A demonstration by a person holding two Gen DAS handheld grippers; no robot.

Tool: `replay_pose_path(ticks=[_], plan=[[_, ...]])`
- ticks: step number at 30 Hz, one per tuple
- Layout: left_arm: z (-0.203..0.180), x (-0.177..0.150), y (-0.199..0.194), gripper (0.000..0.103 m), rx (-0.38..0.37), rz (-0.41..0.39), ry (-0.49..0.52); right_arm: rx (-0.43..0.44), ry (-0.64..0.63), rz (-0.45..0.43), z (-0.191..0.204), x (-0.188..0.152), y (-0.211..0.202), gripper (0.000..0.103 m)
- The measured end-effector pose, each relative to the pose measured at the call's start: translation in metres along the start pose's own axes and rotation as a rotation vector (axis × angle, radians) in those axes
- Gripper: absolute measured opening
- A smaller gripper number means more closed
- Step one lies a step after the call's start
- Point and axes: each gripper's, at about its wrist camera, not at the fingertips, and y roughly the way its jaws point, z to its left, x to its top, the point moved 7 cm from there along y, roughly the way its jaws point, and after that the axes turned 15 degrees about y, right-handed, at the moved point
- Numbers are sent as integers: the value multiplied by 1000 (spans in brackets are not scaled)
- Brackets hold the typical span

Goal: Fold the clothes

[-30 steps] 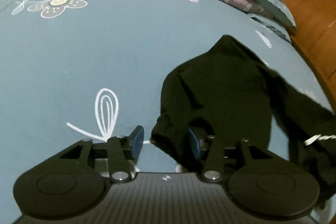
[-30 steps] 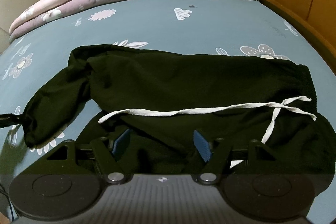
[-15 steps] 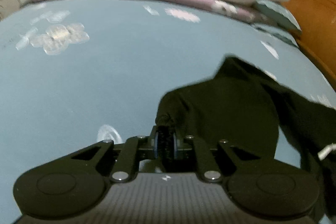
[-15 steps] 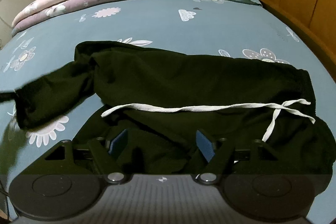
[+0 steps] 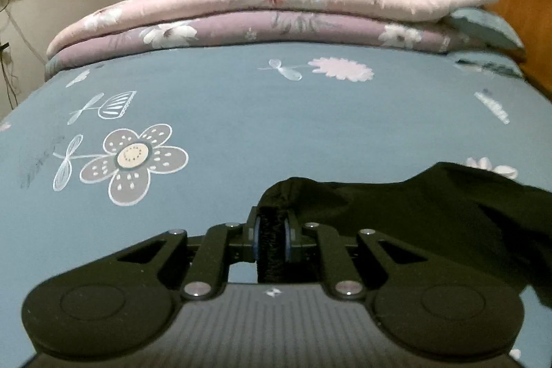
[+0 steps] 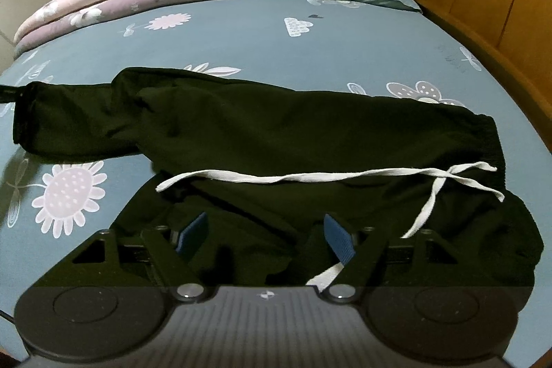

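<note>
Pinching the cuff of the black pants point(image 6: 262, 130) in my left gripper point(image 5: 272, 231), pulling that leg out across the blue bedsheet point(image 5: 241, 126). My right gripper point(image 6: 264, 237) hangs open over the waistband, holding nothing. Risk: tug too hard and the cuff slips out, or the white drawstring point(image 6: 310, 176) snags. No containers anywhere here.

I see dim, warm indoor light, heavy fisheye bending and dark vignetted corners, soft blur on the quilts point(image 5: 276, 12) at top, black trousers point(image 6: 276, 126) swallowing detail, faint sheen on the gripper housing at bottom.
</note>
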Motion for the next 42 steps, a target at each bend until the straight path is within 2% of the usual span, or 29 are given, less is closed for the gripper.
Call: replay_pose_path(ticks=[9,16,24,25,29,34,38,40,42], plan=[[33,28,38,11,82,56,52,-36,12,0,-8,-3,-4,79],[38,51,62,11,99,76,86,-60,23,0,-13,-8,-8,79],[39,51,81,13,113,112,82,-86,49,1,-20,-12,-16,79],[39,49,83,21,112,120,71,-90,53,2,-22,-13,-16,79],[41,44,84,23,107,141,64,-90,71,1,-28,-13,-20,80],[46,46,79,39,144,162,78,-75,86,-12,-37,-10,-28,81],[55,44,66,42,195,197,31,-43,62,-36,-44,-1,-33,85],[53,43,56,42,186,211,23,-14,56,-46,-47,8,-30,85],[34,44,40,44,157,200,42,14,45,-53,-49,18,-26,86]])
